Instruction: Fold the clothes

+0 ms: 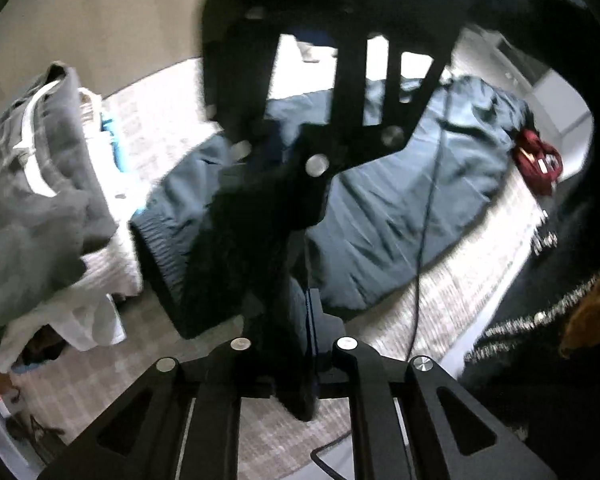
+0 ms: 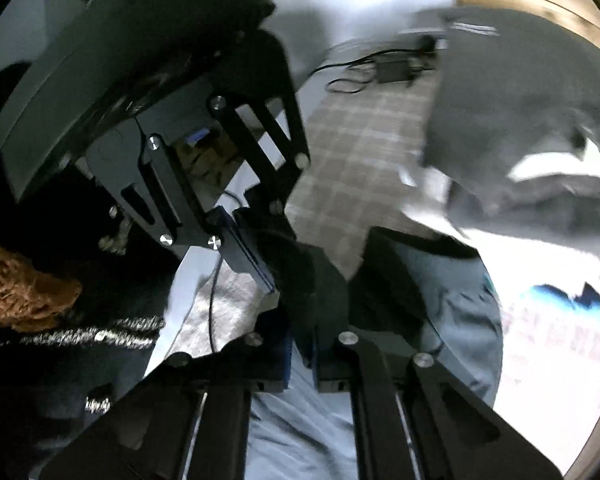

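Observation:
A dark teal jacket (image 1: 400, 208) lies spread on the pale bedspread (image 1: 480, 280), its ribbed black hem (image 1: 160, 248) hanging over the bed's near edge. My left gripper (image 1: 296, 360) is shut on a dark fold of the jacket. My right gripper crosses the left wrist view from above (image 1: 300, 152) and meets the same dark fold. In the right wrist view my right gripper (image 2: 300, 340) is shut on the jacket's blue-grey cloth (image 2: 452, 312), with the left gripper (image 2: 256, 264) close beside it, fingers pinching the same edge.
A grey garment pile (image 1: 32, 184) with white clothes lies at the bed's left; it shows in the right wrist view (image 2: 520, 140). A red item (image 1: 538, 160) sits at the jacket's right. A cable (image 1: 424, 240) crosses the jacket. Checked carpet (image 2: 360, 152) holds a power adapter (image 2: 392, 68).

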Motion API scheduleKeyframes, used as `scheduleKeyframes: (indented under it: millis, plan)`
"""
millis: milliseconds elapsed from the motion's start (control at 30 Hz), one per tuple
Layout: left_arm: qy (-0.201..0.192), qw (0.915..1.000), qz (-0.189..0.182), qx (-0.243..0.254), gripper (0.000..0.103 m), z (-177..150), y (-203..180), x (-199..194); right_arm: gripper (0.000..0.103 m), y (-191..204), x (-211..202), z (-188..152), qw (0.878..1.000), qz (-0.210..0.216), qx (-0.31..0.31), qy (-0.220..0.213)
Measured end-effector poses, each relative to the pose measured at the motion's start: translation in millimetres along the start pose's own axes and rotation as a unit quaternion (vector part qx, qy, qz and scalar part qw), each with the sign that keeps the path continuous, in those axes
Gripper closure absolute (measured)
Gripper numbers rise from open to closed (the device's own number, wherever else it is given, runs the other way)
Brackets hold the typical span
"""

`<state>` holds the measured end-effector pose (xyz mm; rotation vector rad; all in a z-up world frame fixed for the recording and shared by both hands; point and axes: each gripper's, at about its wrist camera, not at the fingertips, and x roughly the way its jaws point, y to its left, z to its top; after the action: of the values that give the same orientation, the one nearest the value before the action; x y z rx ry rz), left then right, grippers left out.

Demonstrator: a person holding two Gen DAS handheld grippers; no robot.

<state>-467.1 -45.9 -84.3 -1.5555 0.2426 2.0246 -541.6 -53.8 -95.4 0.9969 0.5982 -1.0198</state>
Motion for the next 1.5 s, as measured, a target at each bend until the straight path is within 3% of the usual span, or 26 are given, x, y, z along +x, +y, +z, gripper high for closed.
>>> scheduleKeyframes:
  millis: [100, 267, 467, 700, 833, 933, 1033, 1167, 1233, 1267, 1333, 1400, 1467, 1500]
  plan:
    - [-0.014, 0.9991, 0.009, -0.038, 0.079, -6, 16, 4, 0.097, -14, -9, -16, 0.998, -0.028, 0.042, -0.026]
    - [-0.009, 0.9939, 0.026, -0.106, 0.077, -24, 33, 18, 0.097, -49, 7, -30, 0.993, -0.054, 0.1, -0.023]
    - [-0.019, 0.9823, 0.055, -0.178, 0.06, -30, 54, 41, 0.097, -61, 25, -23, 0.992, -0.067, 0.104, -0.014]
    - [-0.026, 0.9697, 0.067, -0.233, 0.055, -42, 73, 42, 0.097, -59, 56, -18, 0.993, -0.081, 0.075, 0.046]
    - [-0.036, 0.9652, 0.069, -0.25, 0.052, -43, 88, 35, 0.097, -52, 64, -18, 0.993, -0.085, 0.052, 0.067]
    - [-0.035, 0.9682, 0.046, -0.244, 0.043, -33, 97, 47, 0.097, -51, 65, -11, 0.993, -0.093, 0.039, 0.065]
    - [-0.012, 0.9711, 0.044, -0.234, 0.043, -24, 99, 72, 0.097, -47, 66, -6, 0.992, -0.103, 0.026, 0.066]
    - [-0.01, 0.9717, 0.033, -0.234, 0.046, -19, 92, 91, 0.097, -43, 75, -6, 0.989, -0.129, 0.007, 0.073]
    - [-0.02, 0.9721, 0.044, -0.23, 0.056, -16, 86, 94, 0.097, -43, 79, -8, 0.988, -0.139, 0.01, 0.071]
    - [-0.023, 0.9723, 0.053, -0.226, 0.072, -15, 84, 95, 0.096, -42, 79, -9, 0.987, -0.146, 0.012, 0.069]
    - [-0.024, 0.9711, 0.052, -0.232, 0.077, -16, 80, 94, 0.086, -39, 72, -15, 0.985, -0.16, 0.031, 0.064]
    - [-0.029, 0.9697, 0.045, -0.238, 0.079, -18, 74, 88, 0.074, -35, 51, -26, 0.981, -0.178, 0.061, 0.039]
    - [-0.044, 0.9697, 0.043, -0.236, 0.079, -22, 63, 74, 0.072, -30, 21, -44, 0.975, -0.197, 0.099, -0.004]
    - [-0.052, 0.9693, 0.042, -0.237, 0.079, -24, 58, 67, 0.071, -26, -4, -63, 0.967, -0.209, 0.142, -0.041]
